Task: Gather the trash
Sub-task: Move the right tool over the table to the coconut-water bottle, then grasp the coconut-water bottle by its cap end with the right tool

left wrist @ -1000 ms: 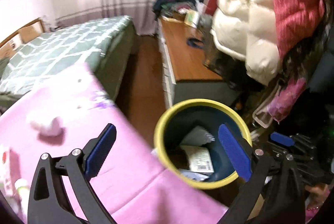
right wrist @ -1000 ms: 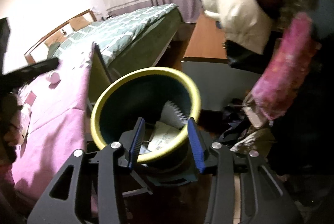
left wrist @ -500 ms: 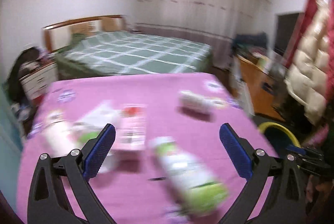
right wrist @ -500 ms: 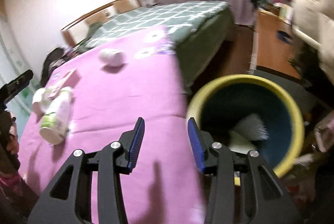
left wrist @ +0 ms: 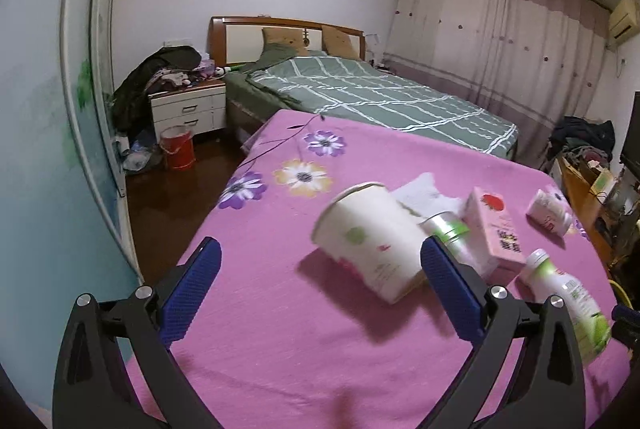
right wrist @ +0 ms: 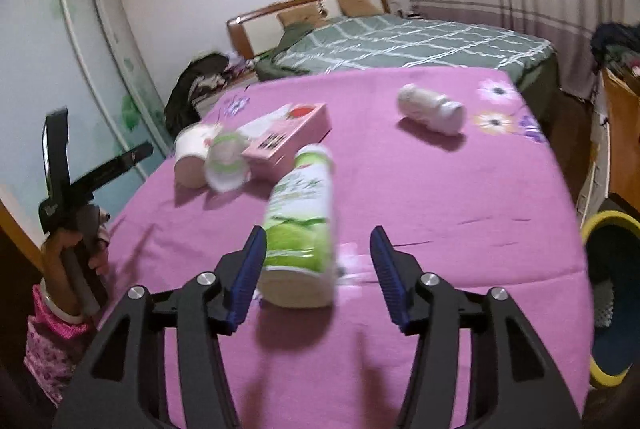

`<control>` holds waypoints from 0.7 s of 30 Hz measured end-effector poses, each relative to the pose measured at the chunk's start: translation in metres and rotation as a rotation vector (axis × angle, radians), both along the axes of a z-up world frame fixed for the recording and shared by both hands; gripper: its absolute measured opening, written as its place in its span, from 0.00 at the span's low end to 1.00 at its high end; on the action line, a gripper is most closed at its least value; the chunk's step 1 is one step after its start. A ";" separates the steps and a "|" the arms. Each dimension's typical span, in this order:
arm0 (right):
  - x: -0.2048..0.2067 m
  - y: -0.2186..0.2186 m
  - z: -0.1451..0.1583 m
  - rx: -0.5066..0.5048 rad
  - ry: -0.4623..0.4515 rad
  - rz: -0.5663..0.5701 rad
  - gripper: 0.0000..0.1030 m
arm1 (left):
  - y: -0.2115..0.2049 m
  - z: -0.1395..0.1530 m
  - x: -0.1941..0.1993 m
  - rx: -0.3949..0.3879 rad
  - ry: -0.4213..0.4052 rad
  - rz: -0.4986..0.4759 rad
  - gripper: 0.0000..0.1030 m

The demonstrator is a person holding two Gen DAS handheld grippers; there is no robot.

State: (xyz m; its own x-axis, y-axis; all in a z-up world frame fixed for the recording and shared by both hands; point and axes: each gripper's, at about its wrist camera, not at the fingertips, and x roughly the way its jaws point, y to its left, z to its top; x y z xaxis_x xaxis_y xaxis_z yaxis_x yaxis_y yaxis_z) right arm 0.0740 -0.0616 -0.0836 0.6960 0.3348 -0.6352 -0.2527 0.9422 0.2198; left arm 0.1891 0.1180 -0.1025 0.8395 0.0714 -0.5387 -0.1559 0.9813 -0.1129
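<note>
Lying on its side near the pink cloth's [right wrist: 440,197] front edge, the green-labelled bottle [right wrist: 302,225] is pointing its long axis along the right gripper's [right wrist: 318,269] reach, base between the gaping, empty jaws. The left gripper [left wrist: 320,293] is hanging open too, with the paper cup [left wrist: 370,243] just ahead, so the right one is looking nearer to a grasp.

Both grippers, left [left wrist: 320,287] and right [right wrist: 318,275], have black plastic frames with silver screws (round-headed) and ribbed blue finger pads [left wrist: 191,295]. The person's hand [right wrist: 70,241] shows bare skin, a pale bracelet and a pink floral sleeve [right wrist: 52,345].

Matt pink cloth [right wrist: 440,197], glossy plastic bottle [right wrist: 300,213]
</note>
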 end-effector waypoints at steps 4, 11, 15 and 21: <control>0.010 0.020 -0.011 -0.021 0.036 0.020 0.52 | -0.011 0.000 -0.005 0.005 -0.017 0.000 0.95; 0.022 0.032 -0.029 -0.057 0.081 0.007 0.54 | -0.016 0.003 -0.011 0.003 -0.028 0.012 0.95; 0.029 0.035 -0.036 -0.070 0.095 -0.014 0.52 | -0.016 0.004 -0.013 0.000 -0.029 0.018 0.95; 0.024 0.023 -0.023 -0.071 0.061 -0.043 0.50 | -0.016 0.004 -0.011 -0.003 -0.025 0.013 0.95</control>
